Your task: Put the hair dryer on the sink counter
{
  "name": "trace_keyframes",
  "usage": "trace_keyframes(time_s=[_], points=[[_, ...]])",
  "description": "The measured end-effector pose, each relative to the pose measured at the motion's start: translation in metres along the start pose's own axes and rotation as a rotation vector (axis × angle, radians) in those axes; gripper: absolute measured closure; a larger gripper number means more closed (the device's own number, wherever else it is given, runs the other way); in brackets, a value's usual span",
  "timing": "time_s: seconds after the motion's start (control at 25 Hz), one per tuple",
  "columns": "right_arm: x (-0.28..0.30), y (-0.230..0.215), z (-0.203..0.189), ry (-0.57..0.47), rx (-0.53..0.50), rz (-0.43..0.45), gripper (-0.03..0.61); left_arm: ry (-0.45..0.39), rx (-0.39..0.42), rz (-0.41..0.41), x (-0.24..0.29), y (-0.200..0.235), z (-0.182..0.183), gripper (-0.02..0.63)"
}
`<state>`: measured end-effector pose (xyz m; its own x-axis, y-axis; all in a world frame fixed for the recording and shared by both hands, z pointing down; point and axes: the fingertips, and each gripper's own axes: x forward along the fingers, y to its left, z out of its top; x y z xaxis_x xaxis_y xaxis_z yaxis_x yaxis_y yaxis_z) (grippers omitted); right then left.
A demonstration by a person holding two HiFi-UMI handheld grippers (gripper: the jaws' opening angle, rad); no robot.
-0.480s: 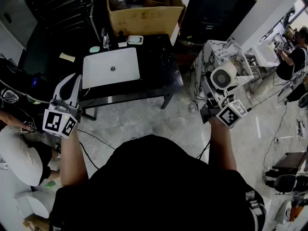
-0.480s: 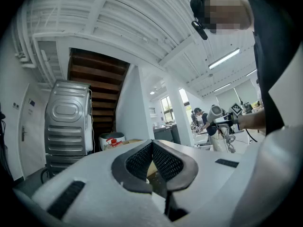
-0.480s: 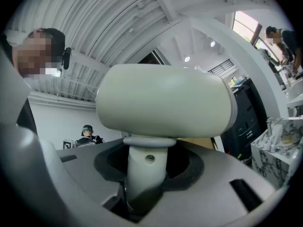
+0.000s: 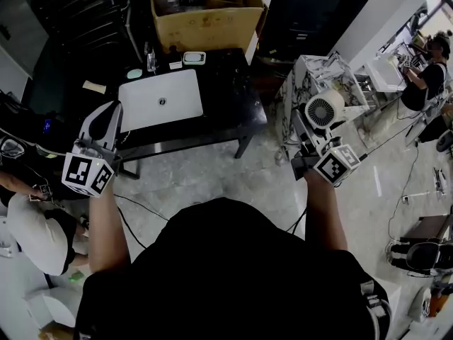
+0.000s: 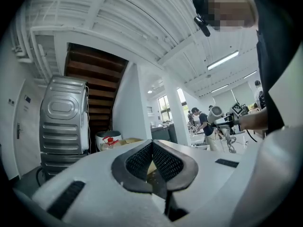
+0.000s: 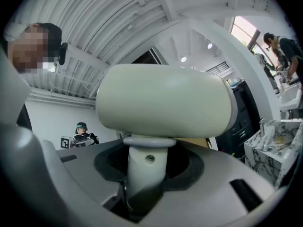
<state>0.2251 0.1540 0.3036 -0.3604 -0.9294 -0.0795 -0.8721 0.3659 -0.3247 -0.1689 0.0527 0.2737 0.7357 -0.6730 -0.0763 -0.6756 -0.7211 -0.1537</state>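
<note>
The right gripper point(image 6: 147, 174) has its jaws clamped on the handle of the cream, barrel-shaped plastic hair dryer point(image 6: 161, 98). It is held in the air over the pale floor point(image 4: 212, 176), by the near edge of the marble-patterned white counter point(image 4: 311, 73). The left gripper point(image 5: 152, 161) has its jaws pressed together on nothing. Mid-surface on the black table point(image 4: 226, 112), the white laptop point(image 4: 161, 99) bears a round lid mark too small to read.

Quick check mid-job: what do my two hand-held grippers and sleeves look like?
The left hand-held gripper and right hand-held gripper have white shells with black mesh-textured pads. Each carries a white cube printed with black square markers. The top is black, short-sleeved.
</note>
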Motion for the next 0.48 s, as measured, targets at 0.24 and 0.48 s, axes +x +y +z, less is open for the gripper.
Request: trace_keyframes(time_s=[0.24,0.48], points=[[0.006,0.012,-0.012,0.014,-0.005,-0.021,0.411,-0.005,-0.008,-0.027,-0.009,0.011,-0.011,0.598],[0.017,0.025,-0.013,0.014,0.0,-0.036,0.413,0.026,-0.004,-0.071,-0.009,0.013,-0.018,0.598]])
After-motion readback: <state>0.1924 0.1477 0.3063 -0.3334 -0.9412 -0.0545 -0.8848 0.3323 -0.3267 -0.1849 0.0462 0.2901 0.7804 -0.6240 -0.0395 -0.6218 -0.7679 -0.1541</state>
